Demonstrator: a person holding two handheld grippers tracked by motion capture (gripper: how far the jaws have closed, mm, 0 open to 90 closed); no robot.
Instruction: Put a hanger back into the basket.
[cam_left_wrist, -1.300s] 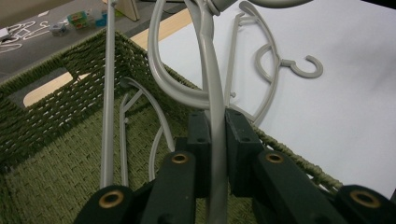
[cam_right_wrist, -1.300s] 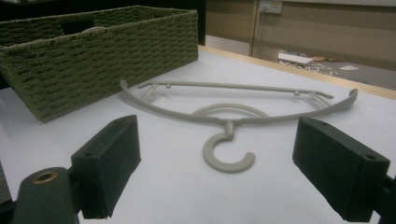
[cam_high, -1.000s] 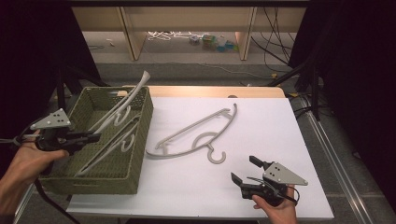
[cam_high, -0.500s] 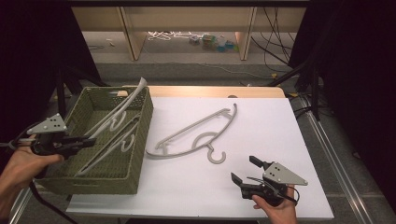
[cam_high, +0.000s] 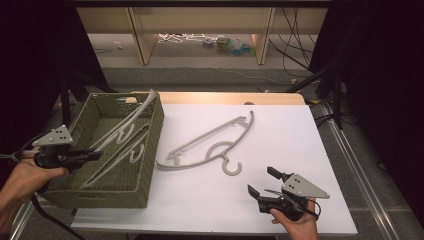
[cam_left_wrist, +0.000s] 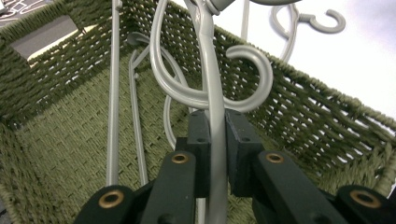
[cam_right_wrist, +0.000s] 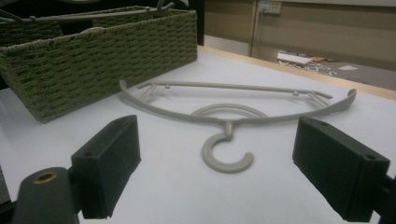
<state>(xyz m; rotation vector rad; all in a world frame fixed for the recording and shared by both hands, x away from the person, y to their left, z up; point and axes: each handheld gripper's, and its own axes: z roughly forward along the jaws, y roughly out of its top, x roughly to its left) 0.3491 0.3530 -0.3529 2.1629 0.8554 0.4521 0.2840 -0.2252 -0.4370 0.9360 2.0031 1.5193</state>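
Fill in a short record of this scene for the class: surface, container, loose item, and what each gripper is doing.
surface: white table
container: green woven basket at the table's left, grey hangers inside
loose item: grey hanger flat on the table, hook toward the right gripper
left gripper: shut on a hanger in the basket
right gripper: open, empty, pointed at the loose hanger

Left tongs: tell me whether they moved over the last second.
Yes. The left tongs drew back toward the person, away from the green woven basket's far rim, clamped on a grey plastic hanger.
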